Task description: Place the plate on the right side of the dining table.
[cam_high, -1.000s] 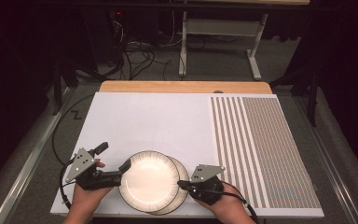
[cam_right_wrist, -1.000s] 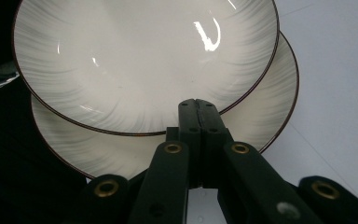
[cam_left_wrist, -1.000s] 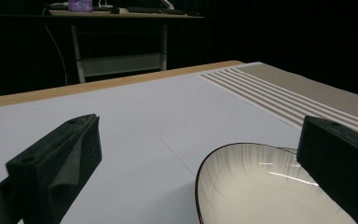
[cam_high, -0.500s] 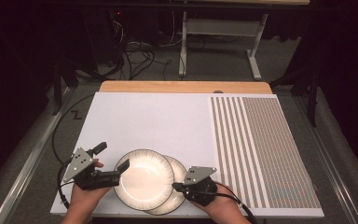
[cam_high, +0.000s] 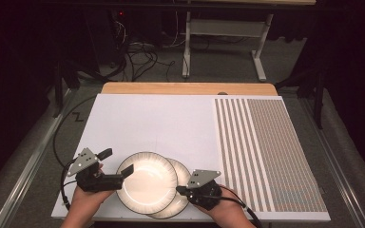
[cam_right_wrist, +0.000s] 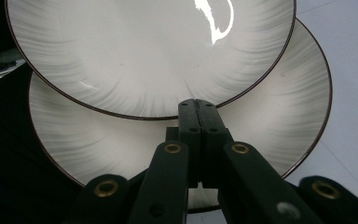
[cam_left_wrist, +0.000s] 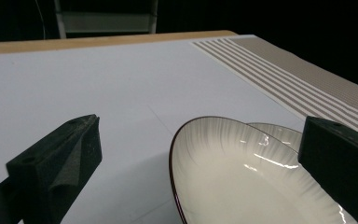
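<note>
Separating two stacked plates near the front edge of the worktop looks to be the step in hand. The upper plate lies offset to the left on the lower plate, so that a crescent of the lower one shows at the right. The left gripper stands with its jaws wide apart at the upper plate's left rim; in the left gripper view one jaw sits over that rim and the other over bare white sheet, neither pressing on anything. The right gripper has its jaws fully closed, with the tips at the edge of the upper plate above the lower plate's face; whether they pinch the rim or merely press against it I cannot tell.

To do this well, the left jaws should probably close squarely on the upper plate's rim before any lift, biting well in from the edge, as glazed china is likely to slip. The right gripper would best steady the lower plate. Lifting slowly and level should stop the plates scraping or tipping off the worktop's front edge.
</note>
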Demonstrator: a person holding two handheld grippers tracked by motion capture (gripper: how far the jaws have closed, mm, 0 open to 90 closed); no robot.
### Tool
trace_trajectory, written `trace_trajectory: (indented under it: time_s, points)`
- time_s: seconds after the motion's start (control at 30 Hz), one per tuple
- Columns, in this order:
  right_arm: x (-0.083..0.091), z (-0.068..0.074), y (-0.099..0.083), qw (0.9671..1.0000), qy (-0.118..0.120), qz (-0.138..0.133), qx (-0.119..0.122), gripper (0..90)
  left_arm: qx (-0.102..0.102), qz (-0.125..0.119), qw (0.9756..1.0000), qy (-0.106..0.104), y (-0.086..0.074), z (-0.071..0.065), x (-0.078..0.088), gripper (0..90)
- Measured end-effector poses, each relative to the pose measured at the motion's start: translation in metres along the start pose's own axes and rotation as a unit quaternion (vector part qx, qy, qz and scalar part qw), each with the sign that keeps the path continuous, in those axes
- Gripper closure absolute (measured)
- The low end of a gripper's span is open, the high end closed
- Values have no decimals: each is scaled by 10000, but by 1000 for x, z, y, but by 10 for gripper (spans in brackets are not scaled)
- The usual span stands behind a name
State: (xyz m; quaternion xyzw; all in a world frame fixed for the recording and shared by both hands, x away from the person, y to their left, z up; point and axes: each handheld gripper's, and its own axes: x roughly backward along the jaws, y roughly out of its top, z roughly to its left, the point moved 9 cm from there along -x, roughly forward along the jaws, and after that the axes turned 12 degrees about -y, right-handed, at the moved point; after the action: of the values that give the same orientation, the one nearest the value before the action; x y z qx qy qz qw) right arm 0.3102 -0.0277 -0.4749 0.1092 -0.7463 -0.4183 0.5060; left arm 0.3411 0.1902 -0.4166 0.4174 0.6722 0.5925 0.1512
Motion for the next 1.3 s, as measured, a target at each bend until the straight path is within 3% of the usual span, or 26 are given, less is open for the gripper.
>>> trace_trajectory:
  time_s: [0.17,0.33,0.4,0.57,0.7,0.93,1.0,1.17,1.23,1.3]
  points:
    - [0,0,-1,10000,-15,19,12,900,320,340,9987,-193,-5,0,2,5]
    - [0,0,0,10000,-34,15,28,900,556,692,9958,-244,-16,4,4,5]
    - [0,0,0,10000,-31,17,24,900,714,821,9935,-337,-21,4,2,5]
    - [0,0,0,10000,-41,19,22,900,1107,1057,9860,-655,-31,1,-3,5]
    - [0,0,0,10000,-42,34,10,900,1457,1251,9773,-899,-39,1,-4,5]
    - [0,0,0,10000,-52,37,12,900,1753,1469,9672,-1103,-45,-1,-6,26]
    - [0,0,0,10000,-55,36,15,900,1883,1544,9627,-1178,-46,-2,-6,51]
    - [0,-1,0,10000,-66,51,1,900,2217,1488,9542,-1350,-42,-1,-5,124]
    - [0,-1,0,10000,-65,64,2,900,2359,1498,9491,-1451,-40,-1,-6,135]
    - [-1,-1,-1,10000,-70,66,3,900,2307,1712,9481,-1361,-41,1,-7,142]
